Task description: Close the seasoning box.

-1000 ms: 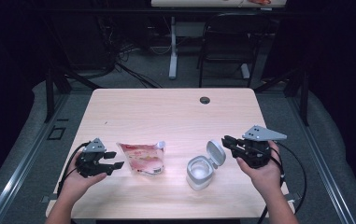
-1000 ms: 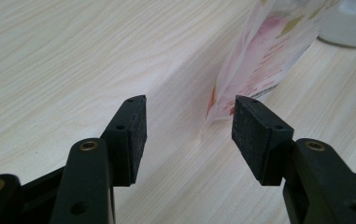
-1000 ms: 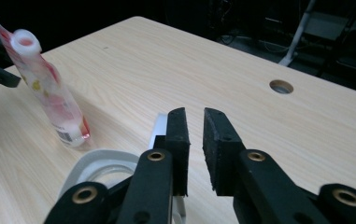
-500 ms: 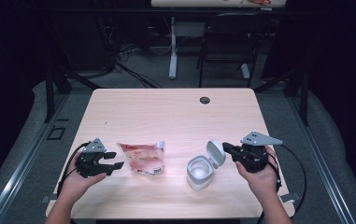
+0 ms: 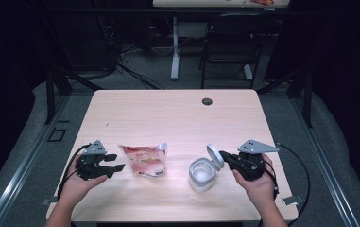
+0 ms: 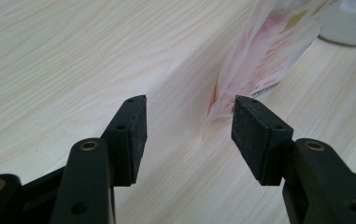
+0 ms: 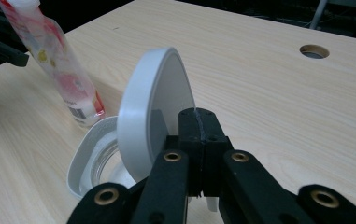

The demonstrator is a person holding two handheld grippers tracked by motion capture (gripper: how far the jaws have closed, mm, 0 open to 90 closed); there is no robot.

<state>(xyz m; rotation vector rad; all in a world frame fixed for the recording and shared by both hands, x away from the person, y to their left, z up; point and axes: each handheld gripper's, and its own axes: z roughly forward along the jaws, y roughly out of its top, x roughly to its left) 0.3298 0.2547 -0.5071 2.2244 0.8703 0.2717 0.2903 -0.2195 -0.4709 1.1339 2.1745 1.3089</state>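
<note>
Resting on the tabletop (image 5: 168,113), the container (image 5: 201,174) has its lid (image 5: 214,156) beside the clenched right gripper (image 5: 226,156); the left gripper (image 5: 115,163) is held released near the pouch (image 5: 145,160)

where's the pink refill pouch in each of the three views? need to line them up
High view: the pouch lies left of centre near the table's front edge, between the left gripper and the white container.
Left gripper view: upper right, its bottom corner just beyond the open jaws.
Right gripper view: top left, slanting behind the container.
Shared landmark: the white container, at the top right corner of the left gripper view and low left of centre in the right gripper view.
</note>
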